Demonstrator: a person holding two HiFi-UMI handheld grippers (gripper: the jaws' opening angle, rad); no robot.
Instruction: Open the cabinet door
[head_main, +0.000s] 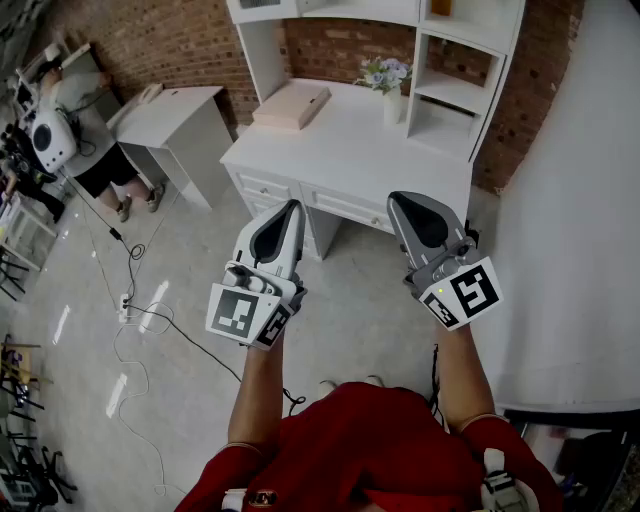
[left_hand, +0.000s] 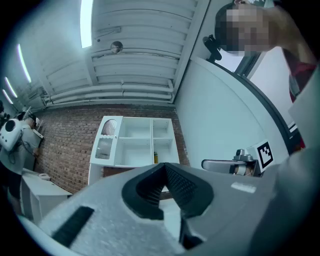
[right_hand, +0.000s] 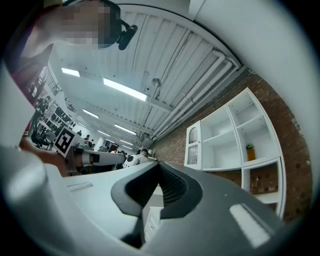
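Note:
A white desk (head_main: 340, 150) with a shelf unit on top stands against the brick wall ahead. The unit's cabinet door (left_hand: 104, 140), arched and glazed, is at its upper left and closed; it also shows in the right gripper view (right_hand: 194, 145). Only the door's bottom edge (head_main: 262, 6) shows in the head view. My left gripper (head_main: 290, 206) (left_hand: 162, 168) is shut and holds nothing. My right gripper (head_main: 398, 198) (right_hand: 159, 165) is likewise shut and empty. Both hang side by side in front of the desk, well short of it and tilted a little upward.
A pink box (head_main: 292, 105) and a vase of flowers (head_main: 388, 85) sit on the desk top, with drawers (head_main: 345, 208) below. A small white table (head_main: 170, 110) stands to the left, cables (head_main: 130, 300) trail across the floor, and a person (head_main: 75, 110) is at far left. A white panel (head_main: 590, 200) is close on the right.

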